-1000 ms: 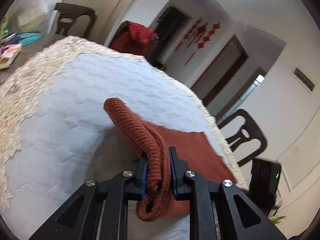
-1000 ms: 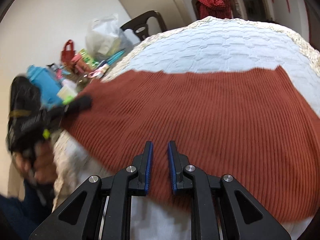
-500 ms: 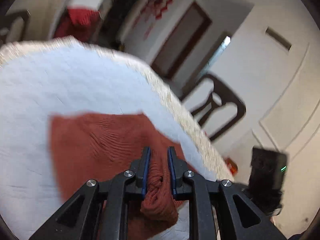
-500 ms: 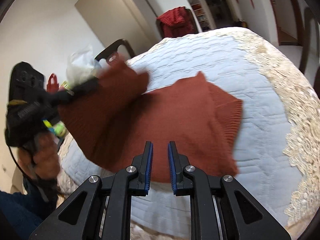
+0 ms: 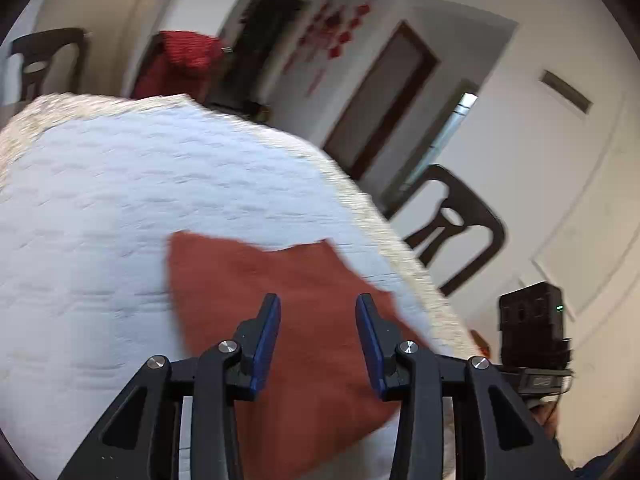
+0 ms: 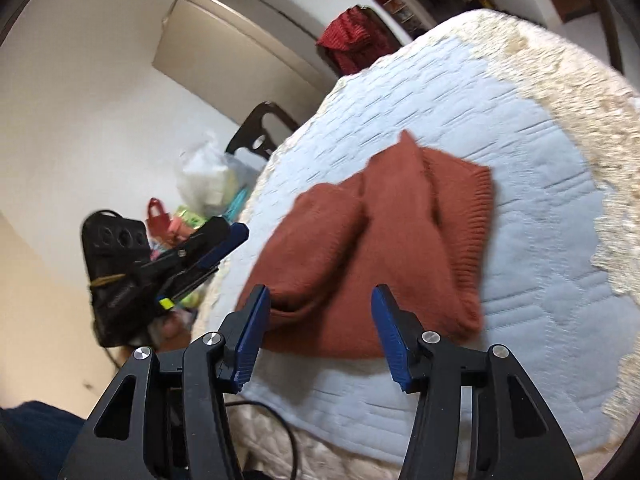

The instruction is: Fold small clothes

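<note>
A rust-red knit garment (image 6: 384, 248) lies folded on the pale blue quilted tablecloth (image 6: 528, 240). It also shows in the left wrist view (image 5: 280, 280), flat under the fingers. My left gripper (image 5: 318, 320) is open and empty just above the garment's near part. In the right wrist view the left gripper (image 6: 224, 240) hangs open at the table's left edge. My right gripper (image 6: 320, 316) is open and empty, above the garment's near edge.
The tablecloth has a cream lace border (image 6: 580, 92). A dark chair (image 5: 456, 228) stands by the table's right side, another chair (image 6: 260, 132) at the left. Bags and clutter (image 6: 204, 184) sit on the table's left end. A red cloth (image 5: 180, 64) hangs on a far chair.
My left gripper carried the sleeve across, opened and let it go; the garment now lies folded. My right gripper opened from shut and drew back from the cloth.
</note>
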